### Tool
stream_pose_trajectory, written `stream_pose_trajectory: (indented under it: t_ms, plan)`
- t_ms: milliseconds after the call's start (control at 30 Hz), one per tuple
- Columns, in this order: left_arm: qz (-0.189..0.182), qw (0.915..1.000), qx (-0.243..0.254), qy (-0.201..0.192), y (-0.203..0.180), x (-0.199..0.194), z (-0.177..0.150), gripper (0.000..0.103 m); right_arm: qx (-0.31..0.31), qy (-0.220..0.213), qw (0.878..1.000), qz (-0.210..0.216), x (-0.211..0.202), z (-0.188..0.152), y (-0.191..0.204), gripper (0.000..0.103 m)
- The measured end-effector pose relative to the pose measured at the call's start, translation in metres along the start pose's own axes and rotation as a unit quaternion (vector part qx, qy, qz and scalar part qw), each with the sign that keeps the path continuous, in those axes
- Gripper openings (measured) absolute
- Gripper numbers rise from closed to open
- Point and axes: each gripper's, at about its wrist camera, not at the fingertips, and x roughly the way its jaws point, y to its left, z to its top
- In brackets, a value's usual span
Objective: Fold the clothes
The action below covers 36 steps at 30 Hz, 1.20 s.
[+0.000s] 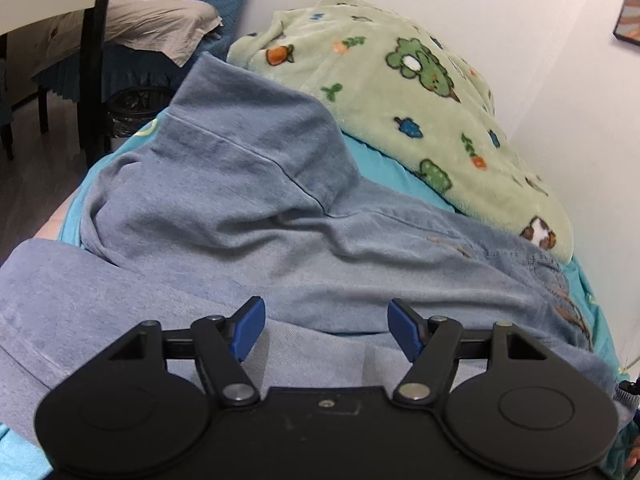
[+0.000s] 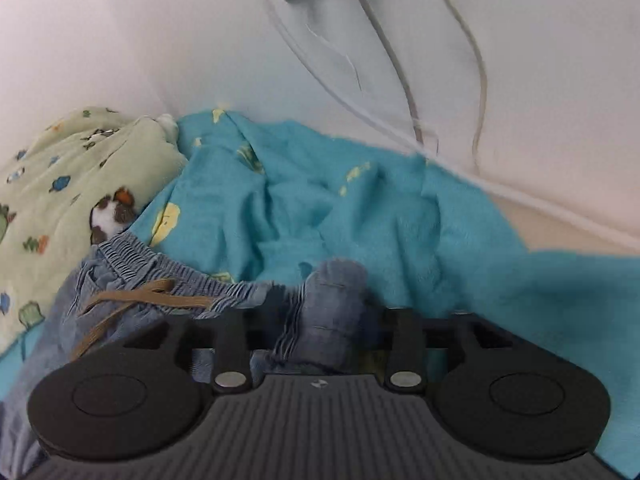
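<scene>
A pair of light blue denim trousers (image 1: 248, 208) lies crumpled on a turquoise bed cover (image 1: 384, 168). One leg is folded up toward the far left. My left gripper (image 1: 326, 330) is open and empty, its blue pads (image 1: 250, 326) just above the cloth. In the right wrist view my right gripper (image 2: 326, 312) is shut on a bunched part of the trousers' elastic waistband (image 2: 332, 300). A tan drawstring (image 2: 132, 300) hangs from the waistband at the left.
A green fleece blanket with cartoon prints (image 1: 400, 92) is heaped against the white wall (image 1: 500, 20). It also shows in the right wrist view (image 2: 72, 184). A dark chair (image 1: 92, 60) and a bin (image 1: 136, 112) stand at far left. Cables (image 2: 400, 80) hang down the wall.
</scene>
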Motion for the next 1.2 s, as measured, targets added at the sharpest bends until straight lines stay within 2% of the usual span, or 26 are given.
stream_pose_trajectory:
  t_ms: [33,167,333,433,567,667,733,833,900,967,1100,1200]
  plan:
    - [-0.001,1.0000,-0.003,-0.003,0.002,-0.002,0.002,0.065,-0.010,-0.013,1.000,-0.013,-0.012,0.000,0.006,0.063]
    - [0.002,0.9999,-0.009,-0.009,0.007,-0.007,0.006,0.065,-0.038,-0.050,0.998,0.000,-0.055,-0.003,0.029,0.063]
    - [0.003,0.9997,-0.012,-0.023,0.010,-0.020,0.014,0.065,-0.077,-0.060,0.993,0.059,-0.103,-0.022,0.076,0.063]
    - [0.009,0.9992,-0.010,-0.038,0.018,-0.034,0.023,0.065,-0.093,-0.046,0.987,0.121,-0.121,-0.051,0.113,0.063]
    - [0.030,0.9978,0.007,-0.058,0.036,-0.051,0.048,0.065,-0.148,0.003,0.969,0.199,-0.127,-0.109,0.158,0.063]
    - [0.059,0.9961,0.011,-0.064,0.057,-0.051,0.070,0.065,-0.216,0.042,0.946,0.239,-0.115,-0.149,0.186,0.060]
    - [0.076,0.9946,0.015,-0.068,0.073,-0.050,0.083,0.065,-0.261,0.053,0.930,0.251,-0.107,-0.168,0.200,0.058]
    - [0.101,0.9908,0.031,-0.084,0.103,-0.033,0.100,0.065,-0.283,0.078,0.922,0.254,-0.091,-0.183,0.209,0.059]
    - [0.115,0.9903,0.030,-0.072,0.125,-0.007,0.108,0.062,-0.289,0.088,0.919,0.252,-0.084,-0.190,0.213,0.059]
    - [0.110,0.9924,0.025,-0.050,0.143,0.021,0.113,0.057,-0.299,0.093,0.916,0.251,-0.080,-0.196,0.216,0.059]
    - [0.113,0.9922,0.043,-0.031,0.163,0.070,0.121,0.055,-0.301,0.095,0.914,0.254,-0.076,-0.200,0.222,0.062]
    - [0.079,0.9956,0.046,-0.020,0.172,0.094,0.122,0.053,-0.264,0.112,0.920,0.268,-0.069,-0.197,0.221,0.066]
